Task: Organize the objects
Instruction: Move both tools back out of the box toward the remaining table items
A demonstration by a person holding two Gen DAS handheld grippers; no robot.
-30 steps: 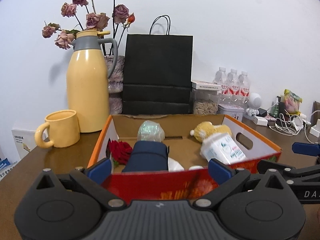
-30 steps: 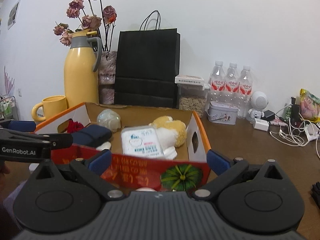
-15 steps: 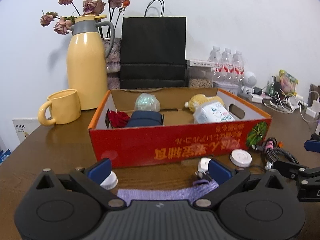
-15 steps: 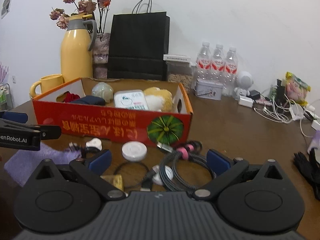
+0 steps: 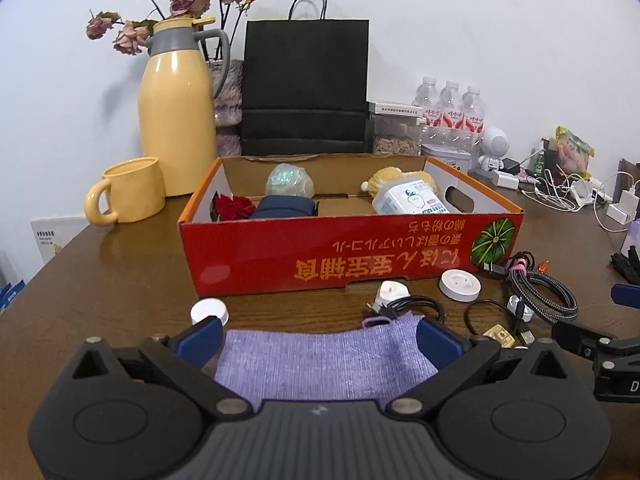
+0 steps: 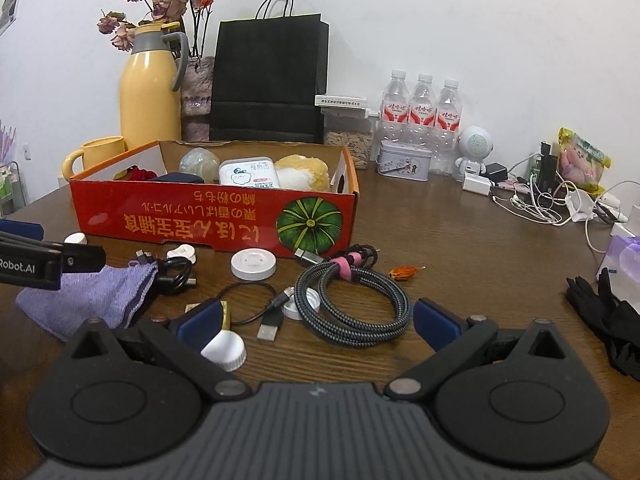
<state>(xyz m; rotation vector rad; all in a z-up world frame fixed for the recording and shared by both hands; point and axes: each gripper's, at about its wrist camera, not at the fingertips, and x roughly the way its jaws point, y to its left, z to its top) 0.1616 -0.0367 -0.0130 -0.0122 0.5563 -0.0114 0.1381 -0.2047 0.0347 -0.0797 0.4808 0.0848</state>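
A red cardboard box (image 5: 344, 252) (image 6: 180, 224) stands on the brown table, holding a red rose (image 5: 232, 206), a navy pouch (image 5: 284, 208), a wipes pack (image 5: 412, 200) and a yellow plush toy (image 6: 304, 170). In front of the box lie a purple cloth (image 5: 324, 360) (image 6: 92, 296), a coiled braided cable (image 6: 356, 300), a white round disc (image 6: 253, 265), white caps and thin black cables. My left gripper (image 5: 320, 338) is open just above the purple cloth. My right gripper (image 6: 316, 320) is open over the braided cable and a white cap (image 6: 224, 350).
Behind the box stand a yellow thermos (image 5: 176, 120), a yellow mug (image 5: 128, 192), a black paper bag (image 5: 306, 88) and water bottles (image 6: 420, 108). Chargers and white cables (image 6: 540, 196) clutter the right side. Black gloves (image 6: 612, 316) lie at the far right.
Both grippers have pulled back from above the box toward the near table edge, so the cloth, cables and caps in front of the box now show. Both stay open.
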